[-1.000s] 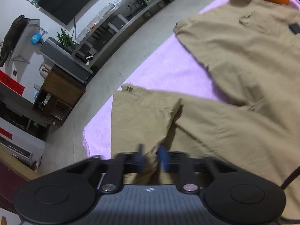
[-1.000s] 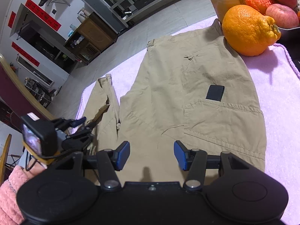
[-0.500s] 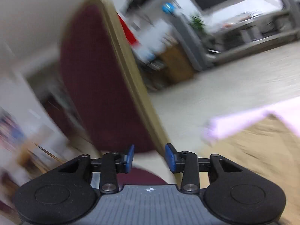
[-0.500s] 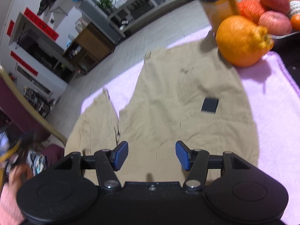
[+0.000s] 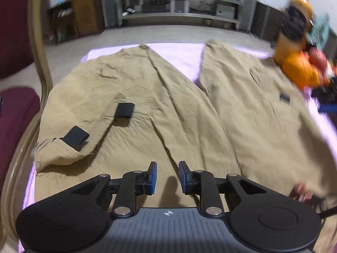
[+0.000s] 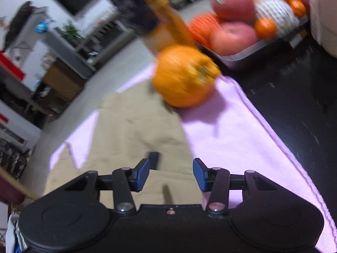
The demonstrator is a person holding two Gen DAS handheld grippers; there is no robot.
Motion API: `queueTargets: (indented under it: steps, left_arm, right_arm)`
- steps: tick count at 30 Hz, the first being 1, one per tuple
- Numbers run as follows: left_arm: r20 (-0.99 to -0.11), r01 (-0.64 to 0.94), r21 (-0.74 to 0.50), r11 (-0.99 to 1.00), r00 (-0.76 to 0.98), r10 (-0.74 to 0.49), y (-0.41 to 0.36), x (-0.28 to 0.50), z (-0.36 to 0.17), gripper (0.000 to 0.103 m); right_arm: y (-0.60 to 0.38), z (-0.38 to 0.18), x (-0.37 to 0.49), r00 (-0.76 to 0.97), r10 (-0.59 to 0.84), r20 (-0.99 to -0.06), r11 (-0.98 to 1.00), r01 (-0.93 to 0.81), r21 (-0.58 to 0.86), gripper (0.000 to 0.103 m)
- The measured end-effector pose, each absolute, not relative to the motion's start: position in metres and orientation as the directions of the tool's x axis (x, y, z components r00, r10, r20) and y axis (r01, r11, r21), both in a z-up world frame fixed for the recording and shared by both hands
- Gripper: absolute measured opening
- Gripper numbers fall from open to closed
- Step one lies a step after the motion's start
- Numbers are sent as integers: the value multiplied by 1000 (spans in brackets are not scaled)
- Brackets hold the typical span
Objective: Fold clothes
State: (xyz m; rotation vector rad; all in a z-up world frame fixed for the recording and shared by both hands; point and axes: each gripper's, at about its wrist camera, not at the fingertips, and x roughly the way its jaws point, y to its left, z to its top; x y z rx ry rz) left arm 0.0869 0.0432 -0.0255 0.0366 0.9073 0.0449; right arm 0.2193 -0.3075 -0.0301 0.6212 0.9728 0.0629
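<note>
Left wrist view: the khaki trousers point(image 5: 160, 109) lie spread flat on a lilac cloth point(image 5: 181, 54), both legs running away from the camera with a wedge of cloth showing between them. Two black patches sit on the near-left pocket area, one point(image 5: 124, 110) flat on the fabric and one point(image 5: 76, 136) on a turned-up flap; neither carries writing that can be read. The left gripper point(image 5: 167, 177) hangs just above the fabric, its blue pads a small gap apart and closing, with nothing pinched between them. A round marking on its housing is too small to make out. Right wrist view: the right gripper point(image 6: 171, 174) stands wider apart, also closing, empty, over the trousers' right edge where khaki meets lilac. A large orange fruit point(image 6: 184, 78) sits on the cloth beyond, near a metal tray point(image 6: 250, 51) of mixed fruit. The picture is blurred; no label is legible.
</note>
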Motion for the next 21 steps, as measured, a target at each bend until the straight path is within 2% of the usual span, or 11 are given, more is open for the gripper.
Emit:
queueTargets:
  steps: [3, 6, 8, 12, 13, 15, 17, 18, 20, 21]
  left_arm:
    - [-805, 5, 65, 998, 591, 50, 34, 84, -31, 23]
    - [-791, 46, 109, 993, 609, 59, 32, 76, -28, 23]
    - [-775, 14, 85, 996, 629, 57, 46, 78, -18, 29]
    - [-801, -149, 24, 989, 588, 108, 101, 101, -16, 26]
    - [-804, -198, 41, 979, 575, 149, 115, 112, -20, 28]
    - [-804, -298, 81, 951, 545, 239, 144, 134, -28, 24]
    - [-753, -421, 80, 904, 569, 331, 172, 144, -21, 12]
    - [-741, -476, 45, 878, 573, 349, 183, 143, -17, 14]
    - [-659, -567, 87, 819, 584, 475, 186, 135, -1, 16]
    - [-627, -572, 92, 815, 603, 494, 183, 128, 10, 25]
  right_arm:
    - [-303, -47, 225, 505, 330, -798, 835, 239, 496, 45]
    - [-285, -41, 221, 491, 234, -839, 906, 204, 372, 41]
    - [-276, -28, 214, 538, 207, -817, 927, 160, 340, 42]
    - [-260, -13, 206, 580, 304, -756, 916, 42, 400, 45]
    - [-255, -11, 205, 577, 325, -749, 912, 19, 410, 46]
    - [-245, -9, 205, 568, 359, -741, 906, -23, 422, 46]
    - [-238, -9, 206, 564, 357, -745, 914, -44, 404, 46]
    - [-237, -8, 206, 567, 349, -746, 918, -46, 395, 46]
    - [-238, -9, 206, 572, 344, -745, 917, -36, 396, 48]
    - [-241, -9, 205, 572, 347, -743, 914, -27, 405, 48]
